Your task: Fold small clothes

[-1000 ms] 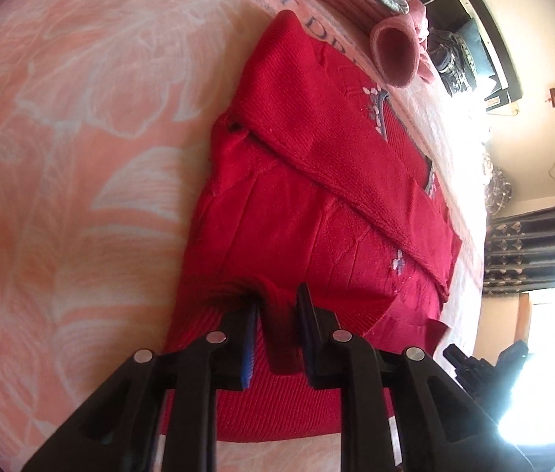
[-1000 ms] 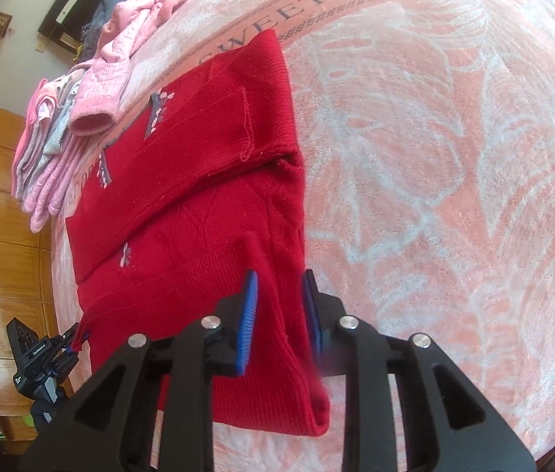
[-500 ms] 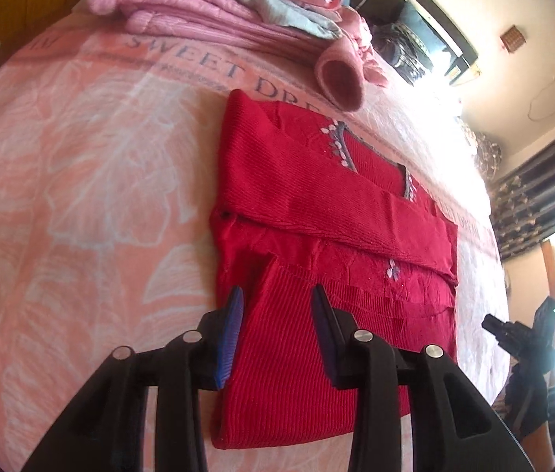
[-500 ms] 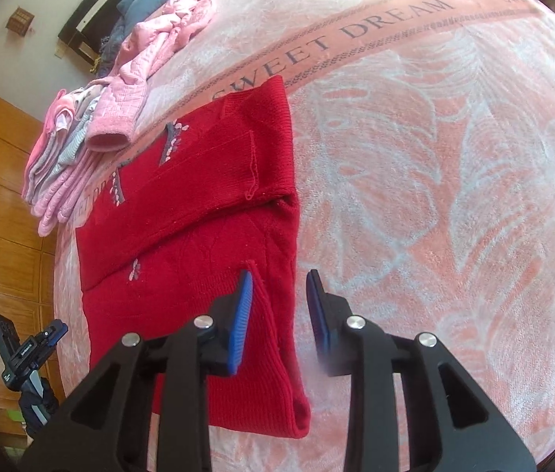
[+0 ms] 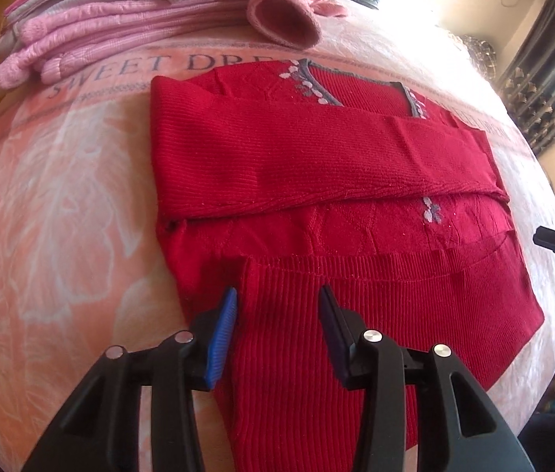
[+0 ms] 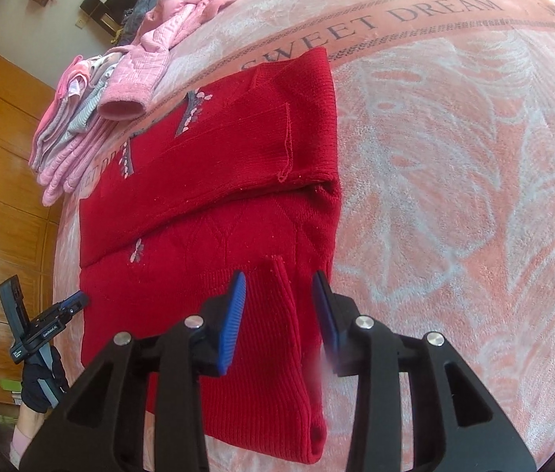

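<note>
A red sweater (image 5: pixel 316 181) is lying on the bed (image 5: pixel 61 216), sleeves crossed and hem turned up; the left tool (image 5: pixel 277 314) and right tool (image 6: pixel 279 299) are hanging spread above its hem corners, likely having finished that fold.

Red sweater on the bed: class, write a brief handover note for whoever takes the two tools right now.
Left tool: open, holding nothing, over the hem's left corner.
Right tool: open, holding nothing, over the hem's right corner.
Red sweater lies flat on the bedspread, sleeves folded across the chest, bottom hem turned up a short way.
Pink pile sits beyond the collar.
Left: probably regrip the hem and fold the body up to the collar, then stack it.
</note>
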The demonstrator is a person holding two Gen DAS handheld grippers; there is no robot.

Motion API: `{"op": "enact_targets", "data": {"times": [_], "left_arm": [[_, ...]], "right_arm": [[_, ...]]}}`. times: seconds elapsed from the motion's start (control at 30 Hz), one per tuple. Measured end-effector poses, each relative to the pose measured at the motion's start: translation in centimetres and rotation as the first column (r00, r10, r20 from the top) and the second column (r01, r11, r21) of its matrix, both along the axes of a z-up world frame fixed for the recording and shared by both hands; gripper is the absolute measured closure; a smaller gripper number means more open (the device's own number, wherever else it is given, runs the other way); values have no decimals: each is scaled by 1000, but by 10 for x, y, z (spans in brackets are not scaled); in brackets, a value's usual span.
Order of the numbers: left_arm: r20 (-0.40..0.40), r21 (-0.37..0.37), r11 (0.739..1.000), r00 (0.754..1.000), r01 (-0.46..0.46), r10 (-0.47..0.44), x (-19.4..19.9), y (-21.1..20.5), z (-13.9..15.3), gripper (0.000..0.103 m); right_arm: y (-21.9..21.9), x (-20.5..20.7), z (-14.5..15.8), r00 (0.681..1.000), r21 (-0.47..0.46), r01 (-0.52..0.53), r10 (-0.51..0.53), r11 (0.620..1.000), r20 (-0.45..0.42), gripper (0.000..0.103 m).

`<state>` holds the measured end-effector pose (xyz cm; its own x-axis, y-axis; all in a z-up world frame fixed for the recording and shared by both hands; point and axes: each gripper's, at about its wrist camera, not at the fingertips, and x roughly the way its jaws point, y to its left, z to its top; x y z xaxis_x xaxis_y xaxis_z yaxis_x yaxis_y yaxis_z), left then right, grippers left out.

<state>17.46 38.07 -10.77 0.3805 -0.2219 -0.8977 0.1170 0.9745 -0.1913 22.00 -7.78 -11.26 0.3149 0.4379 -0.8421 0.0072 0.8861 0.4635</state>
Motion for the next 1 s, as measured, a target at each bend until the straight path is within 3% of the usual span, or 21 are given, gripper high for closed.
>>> {"op": "enact_targets", "data": {"times": [0.07, 0.13, 0.23, 0.37, 0.57, 0.67, 0.83, 0.97, 1.0], "left_arm": [[13, -2, 1000, 1000, 28, -28, -1, -3, -1, 67], [27, -29, 998, 998, 54, -53, -1, -4, 0, 92], [63, -85, 994, 996, 73, -68, -2, -2, 6, 102], [99, -121, 992, 995, 39, -27, -1, 11, 13, 103], [84, -170, 985, 996, 6, 9, 0, 29, 10, 103], [75, -194, 981, 997, 8, 7, 0, 33, 10, 98], [77, -129, 991, 997, 28, -18, -2, 29, 9, 67], [52, -52, 998, 998, 41, -38, 1, 21, 0, 61], [46, -36, 998, 998, 50, -49, 1, 19, -3, 61]], "right_arm": [[2, 4, -3, 1000, 18, -9, 9, 1000, 5, 67], [6, 8, -4, 999, 47, -33, 32, 998, 9, 63], [13, 11, -3, 994, 75, -106, 105, 992, 18, 52], [22, 13, -2, 985, 33, -169, 168, 985, 34, 52], [32, 18, -24, 977, -30, -214, 213, 976, -17, 52], [37, 20, -29, 971, -49, -238, 237, 970, -15, 50], [51, 19, -27, 946, -109, -320, 323, 941, 12, 53], [55, 17, -26, 928, -153, -362, 371, 919, 33, 77], [54, 17, -24, 925, -138, -368, 377, 919, 40, 88]]}}
